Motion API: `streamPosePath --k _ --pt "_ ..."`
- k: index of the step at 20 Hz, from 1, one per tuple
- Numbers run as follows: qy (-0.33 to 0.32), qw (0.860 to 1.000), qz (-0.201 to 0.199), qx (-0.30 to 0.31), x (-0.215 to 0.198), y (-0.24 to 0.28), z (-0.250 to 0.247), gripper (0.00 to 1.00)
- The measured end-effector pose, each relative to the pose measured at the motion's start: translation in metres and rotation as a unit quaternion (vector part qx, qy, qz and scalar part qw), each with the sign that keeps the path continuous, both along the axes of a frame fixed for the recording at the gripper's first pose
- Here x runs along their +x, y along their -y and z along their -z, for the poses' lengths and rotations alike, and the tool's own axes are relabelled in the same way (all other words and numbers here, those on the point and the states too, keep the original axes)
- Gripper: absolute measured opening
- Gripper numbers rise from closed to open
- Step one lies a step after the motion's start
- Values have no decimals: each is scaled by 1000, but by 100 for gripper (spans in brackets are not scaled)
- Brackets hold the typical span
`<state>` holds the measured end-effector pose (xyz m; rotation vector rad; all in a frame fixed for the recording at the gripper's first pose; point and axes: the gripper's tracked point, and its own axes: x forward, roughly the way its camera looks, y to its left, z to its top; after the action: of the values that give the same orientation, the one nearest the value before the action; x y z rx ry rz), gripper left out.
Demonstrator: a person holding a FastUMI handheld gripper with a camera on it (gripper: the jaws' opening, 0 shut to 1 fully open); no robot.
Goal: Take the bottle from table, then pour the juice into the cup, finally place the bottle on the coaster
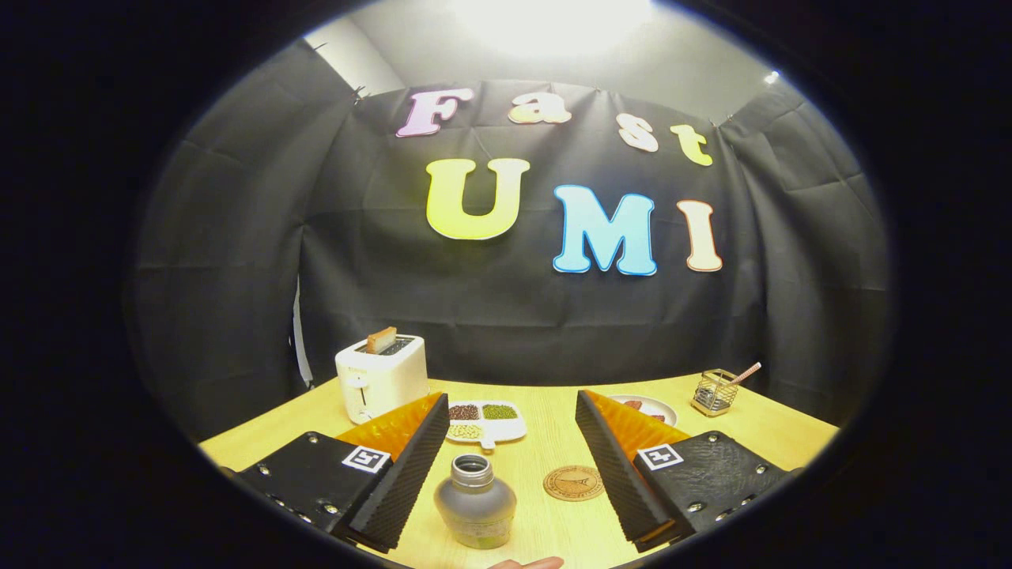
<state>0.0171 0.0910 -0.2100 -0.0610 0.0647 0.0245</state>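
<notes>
The gripper (506, 466) stands with its two fingers spread wide, holding nothing. Both fingers (403, 474) hang above the near part of the wooden table (775, 431).

Between the fingers, closer to the left one and not touching either, stands the bottle (475, 503): a frosted grey bottle, upright, with its neck uncapped and a pale green band near its base. Just right of the bottle, also between the fingers, a round cork coaster (574, 483) lies flat on the table, bare, with a dark printed mark on its face. Bottle and coaster are near each other but apart.

At the nearest edge of the table, in front of the bottle, a fingertip (528, 563) of a person shows.

Beyond the fingers, mid-table, sits a white divided dish (484, 422) with dark, green and pale beans in separate compartments. Far left stands a white toaster (381, 375) with a slice of toast upright in one slot. Behind the right finger a white plate (650, 408) with reddish food is partly hidden. Far right stands a small wire basket (715, 392) with a stick leaning out of it.
</notes>
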Motion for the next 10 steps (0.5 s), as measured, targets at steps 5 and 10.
streamPosePath --k 5,10 --pt "0 1000 -4 -5 3 -12 41 98" --pt "-12 1000 -22 0 5 -17 81 96"
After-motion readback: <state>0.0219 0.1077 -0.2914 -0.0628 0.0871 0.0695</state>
